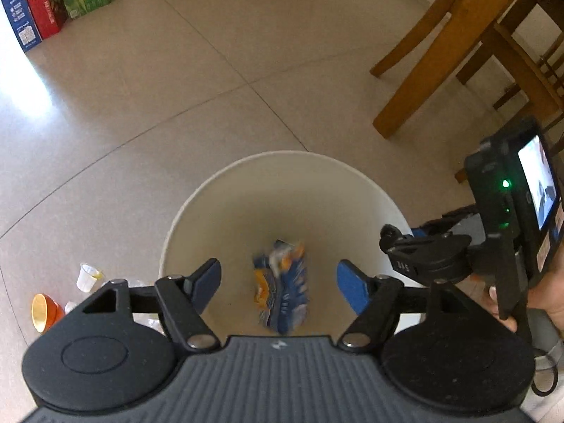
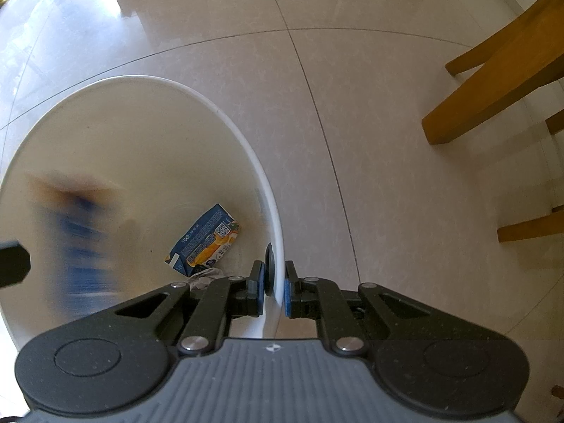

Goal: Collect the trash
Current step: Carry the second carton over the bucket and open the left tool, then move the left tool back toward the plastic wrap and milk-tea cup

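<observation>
The ribbed grey body of the left gripper (image 1: 278,282) fills the near edge of its view, with two round black pivot housings and two blue-padded fingers (image 1: 209,280) standing well apart, released, nothing pressed between them. Directly below that gap a crumpled blue-and-orange snack wrapper (image 1: 282,287) is blurred, loose in the air over the mouth of the white bin (image 1: 246,169), touching neither pad.

The right gripper (image 2: 274,287) is clenched on the bin's thin, smooth rim, one pad inside the wall and one outside. It shows in the left view too, black, with a small lit screen, held by a hand (image 1: 543,303). A round black fitting sits on the inner wall just by the inside pad.

The bin is a plain round plastic tub with a matte interior. On its bottom lie one flattened blue-and-orange juice carton (image 2: 206,241) and one grey crumpled scrap (image 2: 204,278) (paper or film, too small to tell).

On the glossy beige tiled floor (image 1: 229,70) left of the bin stand one small white cup (image 1: 86,276) and one orange cup (image 1: 44,312). Farther off are angled wooden chair legs (image 1: 430,70) on the right and several printed cartons (image 1: 31,17) at the far left.
</observation>
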